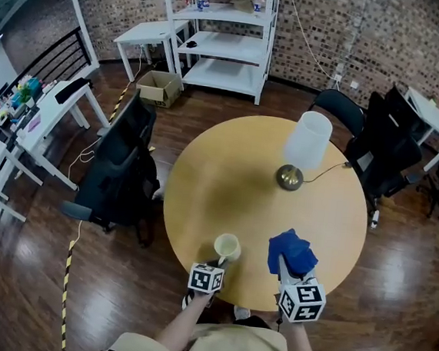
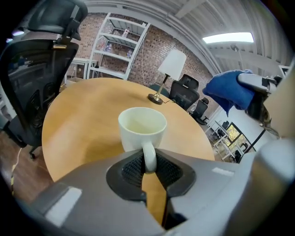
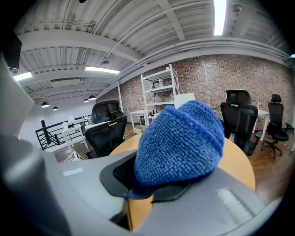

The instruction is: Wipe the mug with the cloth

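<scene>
A cream mug (image 1: 227, 247) stands upright near the front edge of the round wooden table (image 1: 227, 179). My left gripper (image 1: 221, 264) is shut on the mug's handle (image 2: 148, 156), and the mug (image 2: 142, 128) shows empty just ahead of the jaws. To its right, my right gripper (image 1: 284, 271) is shut on a bunched blue cloth (image 1: 291, 252), held just above the table. The cloth (image 3: 179, 140) fills the right gripper view and hides the jaw tips. From the left gripper view the cloth (image 2: 229, 90) hangs to the mug's right, apart from it.
A table lamp with a white shade (image 1: 307, 140) and brass base (image 1: 290, 177) stands at the table's back right. A black office chair (image 1: 120, 165) stands against the table's left. More black chairs (image 1: 388, 145) crowd the right. White shelving (image 1: 225, 32) lines the back wall.
</scene>
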The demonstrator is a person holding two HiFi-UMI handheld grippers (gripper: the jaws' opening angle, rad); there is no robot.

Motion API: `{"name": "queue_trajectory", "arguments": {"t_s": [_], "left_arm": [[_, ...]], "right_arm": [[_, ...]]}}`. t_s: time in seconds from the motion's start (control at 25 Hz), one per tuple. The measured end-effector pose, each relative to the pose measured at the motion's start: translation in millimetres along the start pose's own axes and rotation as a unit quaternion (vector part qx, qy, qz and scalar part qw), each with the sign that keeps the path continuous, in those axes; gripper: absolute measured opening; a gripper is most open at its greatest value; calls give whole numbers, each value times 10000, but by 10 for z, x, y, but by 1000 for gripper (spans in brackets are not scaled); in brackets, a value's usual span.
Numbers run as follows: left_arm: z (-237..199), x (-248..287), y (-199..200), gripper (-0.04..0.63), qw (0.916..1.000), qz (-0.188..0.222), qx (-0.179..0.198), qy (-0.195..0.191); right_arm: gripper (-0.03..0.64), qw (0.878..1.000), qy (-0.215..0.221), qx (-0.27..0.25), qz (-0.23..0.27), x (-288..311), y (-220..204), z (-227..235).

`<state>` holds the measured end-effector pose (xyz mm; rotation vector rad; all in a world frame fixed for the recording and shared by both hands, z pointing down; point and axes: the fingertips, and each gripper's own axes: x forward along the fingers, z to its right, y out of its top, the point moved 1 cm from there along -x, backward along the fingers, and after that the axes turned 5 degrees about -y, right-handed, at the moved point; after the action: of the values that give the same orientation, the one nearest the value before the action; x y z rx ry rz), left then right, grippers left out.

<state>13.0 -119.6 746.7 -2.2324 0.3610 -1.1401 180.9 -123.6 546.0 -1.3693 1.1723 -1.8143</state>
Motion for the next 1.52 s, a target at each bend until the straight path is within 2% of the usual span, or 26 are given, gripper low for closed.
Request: {"name": "queue_trajectory", "arguments": {"t_s": [0.32,0.4,0.44,0.56,0.64,0.72,0.8,0.88,0.96,1.04,1.12,1.32,1.52], "left_arm": [[20,-240,171,35,9974,418,-104,-572],[79,-316,217,35,9954,495,-139,-813],[119,-360,240,35,9937,523,-131,-984],[285,-535,330,35,9841,503,129,-1701],[408,-706,399,35,9725,420,378,-2258],[516,-883,478,35,9599,330,558,-2728],[595,-1042,558,35,9502,240,697,-3030],[653,-1171,636,35,9434,202,788,-3215],[687,-1256,716,35,9401,233,828,-3299],[677,-1308,792,35,9412,282,829,-3264],[633,-1344,855,35,9460,320,796,-3127],[593,-1410,996,35,9577,457,606,-2774],[572,-1403,1112,35,9681,680,137,-2407]], "right_arm": [[64,9994,257,-135,-185,145,-89,-202],[64,9972,570,-406,-273,196,-115,-284],[64,9931,854,-721,-343,235,-140,-340],[64,9683,1539,-1883,-571,393,-182,-379],[64,9518,1839,-2348,-713,494,-147,-335],[64,9346,2276,-2604,-838,557,-108,-355],[64,9193,2752,-2680,-854,576,-67,-462],[64,9052,3103,-2796,-780,558,-25,-624],[64,8929,3305,-2983,-674,528,19,-794],[64,8843,3412,-3138,-566,513,89,-952],[63,8799,3361,-3319,-524,522,149,-1065],[63,8812,2773,-3803,-432,578,292,-1195],[61,8860,2417,-3946,-293,598,401,-1249]]}}
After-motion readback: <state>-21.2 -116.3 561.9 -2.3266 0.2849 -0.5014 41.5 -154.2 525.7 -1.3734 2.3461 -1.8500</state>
